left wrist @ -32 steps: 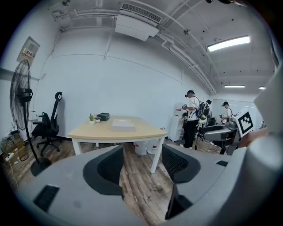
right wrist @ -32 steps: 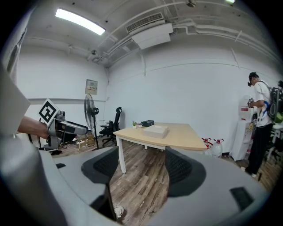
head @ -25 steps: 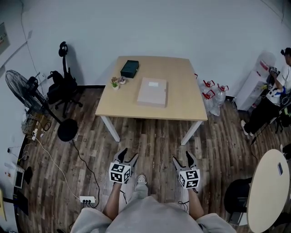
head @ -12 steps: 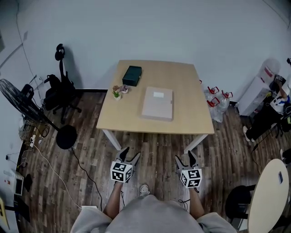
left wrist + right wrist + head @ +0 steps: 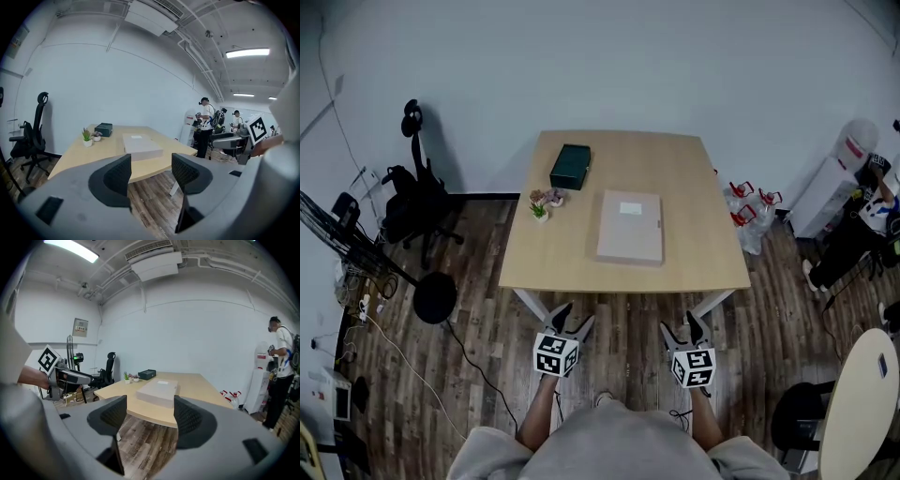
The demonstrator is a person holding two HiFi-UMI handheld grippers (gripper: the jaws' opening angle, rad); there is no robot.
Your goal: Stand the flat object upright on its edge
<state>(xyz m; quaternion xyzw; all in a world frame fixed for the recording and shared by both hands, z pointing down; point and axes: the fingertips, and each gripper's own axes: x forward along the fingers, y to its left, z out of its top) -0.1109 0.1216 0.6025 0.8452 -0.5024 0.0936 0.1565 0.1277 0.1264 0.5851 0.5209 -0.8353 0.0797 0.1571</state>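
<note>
the flat box [image 5: 630, 227] and the table [image 5: 703, 267] under it sit nearer than 1 second ago, the table's near edge now just ahead of both grippers. the box lies flat near the table's middle, with a small plant [image 5: 538, 208] and a dark box [image 5: 570, 167] to its left. the left gripper [image 5: 574, 317] and right gripper [image 5: 681, 324] hang over the wood floor [image 5: 623, 314], well apart from the box, each with jaws spread and empty.
</note>
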